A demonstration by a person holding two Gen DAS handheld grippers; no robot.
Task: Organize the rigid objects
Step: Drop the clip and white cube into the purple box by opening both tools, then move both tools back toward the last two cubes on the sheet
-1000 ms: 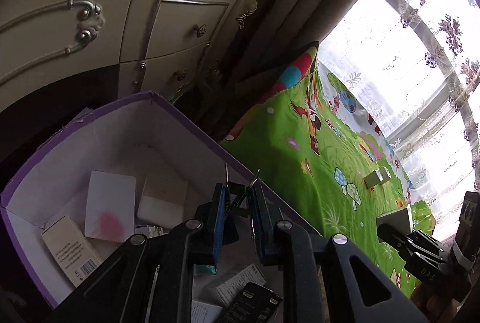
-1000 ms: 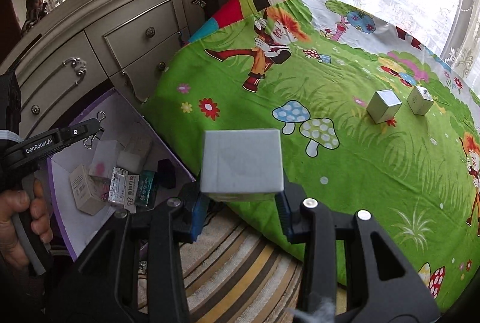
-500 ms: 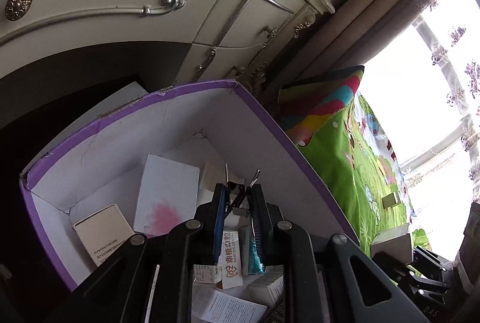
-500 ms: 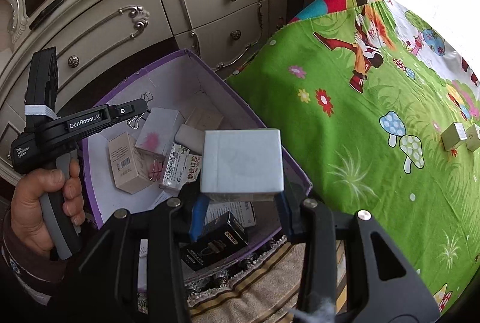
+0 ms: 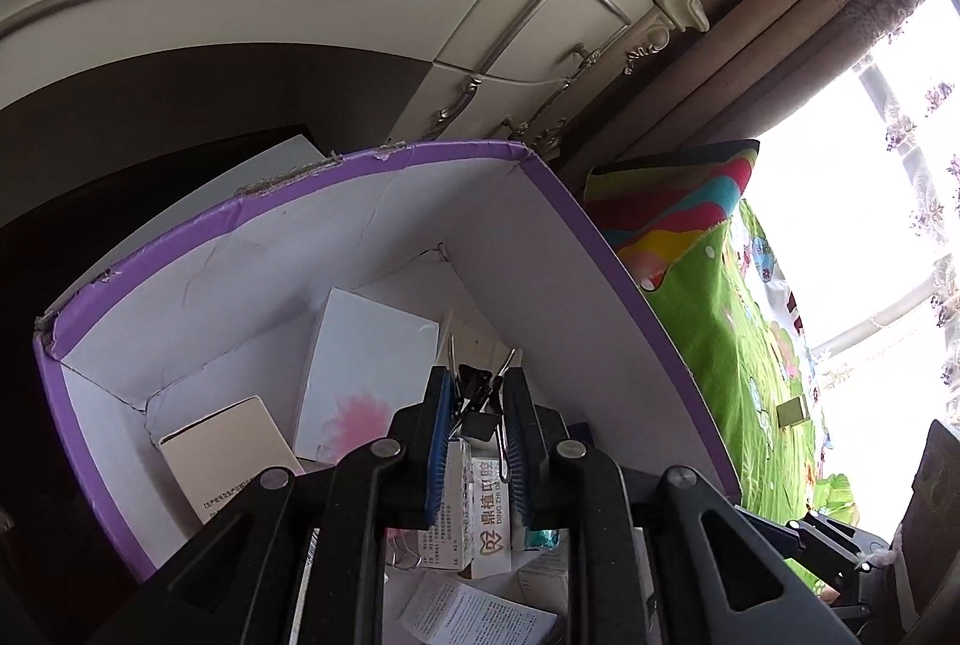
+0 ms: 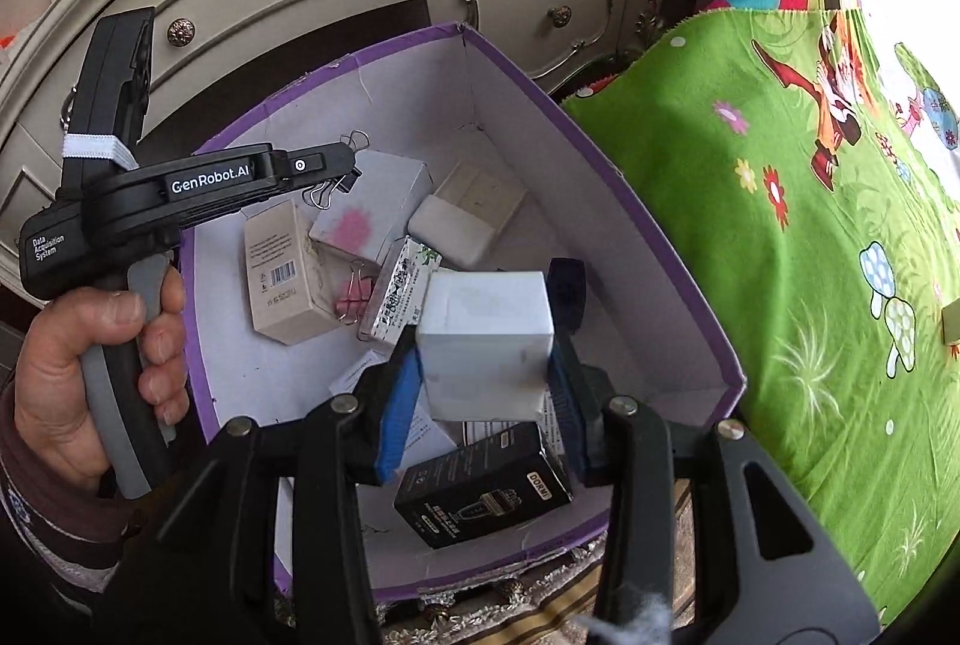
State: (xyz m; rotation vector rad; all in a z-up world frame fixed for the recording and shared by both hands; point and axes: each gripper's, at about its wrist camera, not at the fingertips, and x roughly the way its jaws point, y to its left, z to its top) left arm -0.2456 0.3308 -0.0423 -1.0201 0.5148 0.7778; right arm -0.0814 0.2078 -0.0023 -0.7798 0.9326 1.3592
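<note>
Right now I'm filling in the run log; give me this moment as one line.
left hand-held gripper: shut on binder clip | right hand-held gripper: jaws opening, white box between them | both over purple bin

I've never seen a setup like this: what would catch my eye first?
A purple-rimmed cardboard box on the floor, cluttered with small cartons. Above it the right gripper, jaws opening, has a white cube between them. The left gripper pinches a black binder clip over the box.
</note>
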